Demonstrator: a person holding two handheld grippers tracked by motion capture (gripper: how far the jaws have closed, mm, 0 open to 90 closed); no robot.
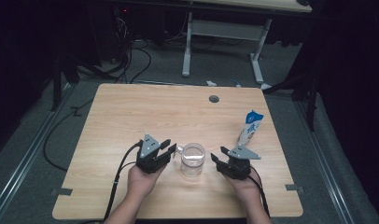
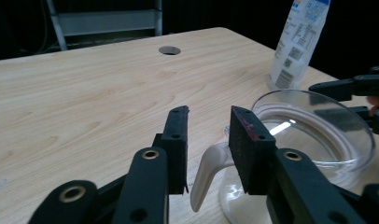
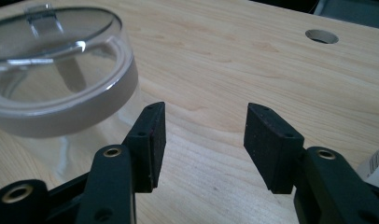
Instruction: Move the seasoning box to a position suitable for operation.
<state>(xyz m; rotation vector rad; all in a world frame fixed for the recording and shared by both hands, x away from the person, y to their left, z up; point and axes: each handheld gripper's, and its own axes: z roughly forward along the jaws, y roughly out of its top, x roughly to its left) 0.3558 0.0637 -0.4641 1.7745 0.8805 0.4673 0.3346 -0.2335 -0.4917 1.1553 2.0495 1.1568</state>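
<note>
Standing on a pale wooden table [image 1: 131, 112], a clear jar [image 1: 193, 159] amid dark surroundings.

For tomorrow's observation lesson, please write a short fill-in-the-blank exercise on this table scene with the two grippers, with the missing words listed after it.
1. The clear glass jar with a handle stands ____ the left gripper and the right gripper.
2. The jaws of both grippers stand ____, holding nothing.
3. The jar's handle points towards the ____ gripper.
4. The blue and white carton stands upright on the ____ side of the light wooden table.

Missing words: between; open; left; right
</note>
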